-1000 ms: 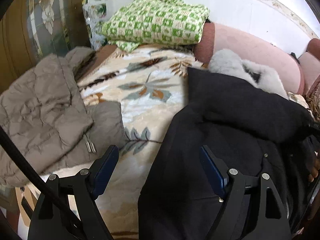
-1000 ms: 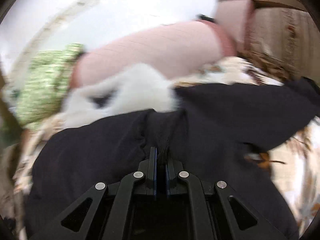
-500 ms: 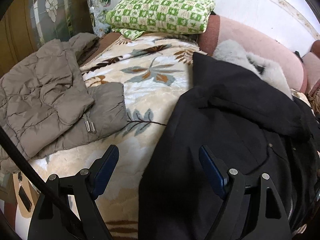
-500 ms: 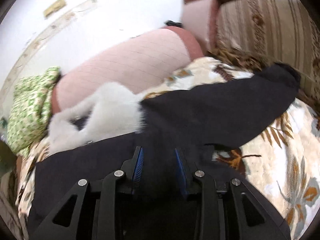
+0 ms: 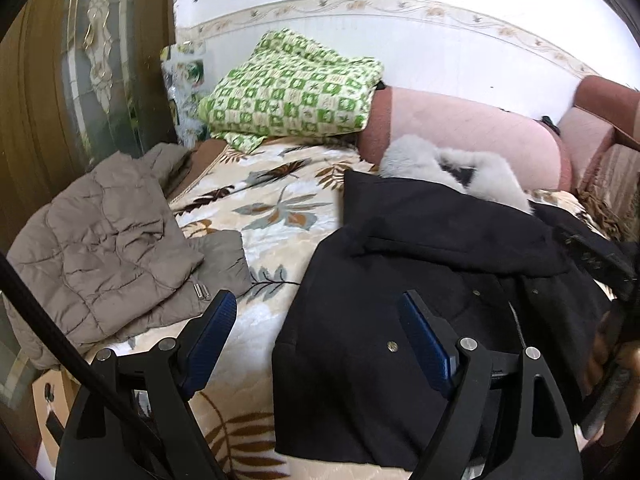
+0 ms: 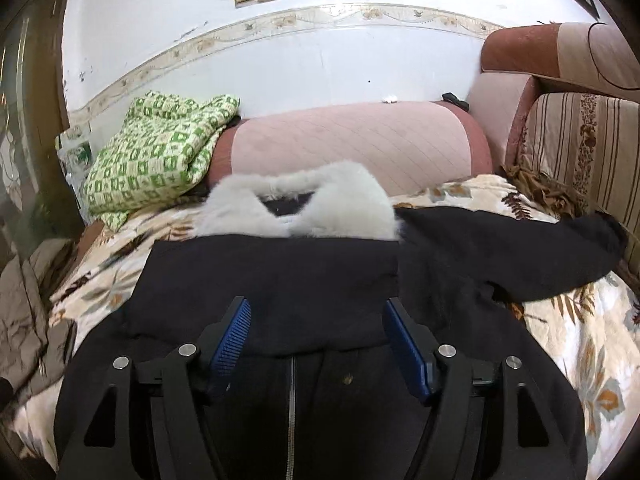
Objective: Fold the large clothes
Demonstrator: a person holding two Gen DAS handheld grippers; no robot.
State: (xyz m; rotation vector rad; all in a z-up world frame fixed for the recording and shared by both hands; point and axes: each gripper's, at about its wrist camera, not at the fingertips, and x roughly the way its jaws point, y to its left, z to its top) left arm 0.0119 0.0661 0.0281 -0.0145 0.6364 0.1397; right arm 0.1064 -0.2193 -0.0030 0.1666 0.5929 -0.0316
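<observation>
Both tongs, left spread, right opening, hover empty above black coat.

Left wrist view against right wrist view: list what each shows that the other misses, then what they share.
Only the left wrist view: the open left claw and the whole quilted beige puffer jacket.
Only the right wrist view: the right claw, jaws opening and empty, and the striped sofa cushion.
Both: the black coat with white fur collar, the green checked blanket, the pink bolster.
</observation>
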